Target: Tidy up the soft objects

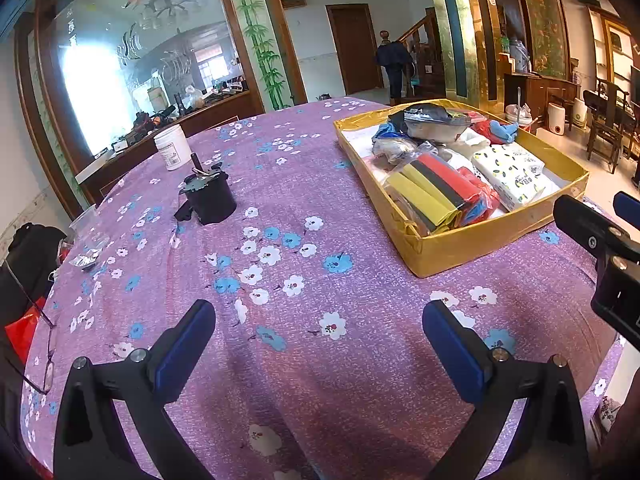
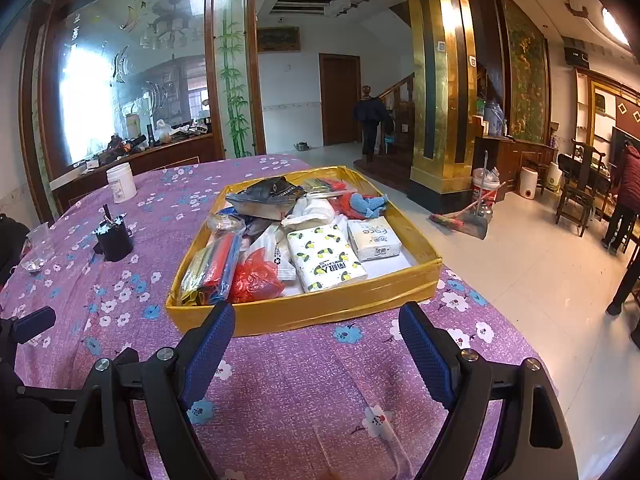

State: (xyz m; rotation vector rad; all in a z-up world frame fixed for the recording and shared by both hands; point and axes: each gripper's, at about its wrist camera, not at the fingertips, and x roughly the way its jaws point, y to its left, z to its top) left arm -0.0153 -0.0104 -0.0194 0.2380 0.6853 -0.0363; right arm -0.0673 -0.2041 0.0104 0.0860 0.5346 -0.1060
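Note:
A shallow gold tray (image 1: pixel 460 246) (image 2: pixel 304 312) sits on the purple flowered tablecloth (image 1: pixel 304 280) (image 2: pixel 288 392), piled with soft things. In it lie a lemon-print tissue pack (image 1: pixel 510 174) (image 2: pixel 326 258), a white tissue pack (image 2: pixel 374 238), a bag of yellow, black and red rolls (image 1: pixel 436 192) (image 2: pixel 210 268), a red plastic bag (image 2: pixel 254 278), a blue cloth (image 1: pixel 504 130) (image 2: pixel 370 204) and a dark pouch (image 1: pixel 434 120) (image 2: pixel 266 196). My left gripper (image 1: pixel 318 344) stands open over bare cloth, left of the tray. My right gripper (image 2: pixel 316 354) stands open just before the tray's near wall, empty.
A black cup (image 1: pixel 210 198) (image 2: pixel 114 240) with a handle and a white jar (image 1: pixel 172 146) (image 2: pixel 121 182) stand at the table's left. Eyeglasses (image 1: pixel 40 344) lie at the left edge. A broom and dustpan (image 2: pixel 464 220) lie on the floor; a person (image 2: pixel 624 204) stands far right.

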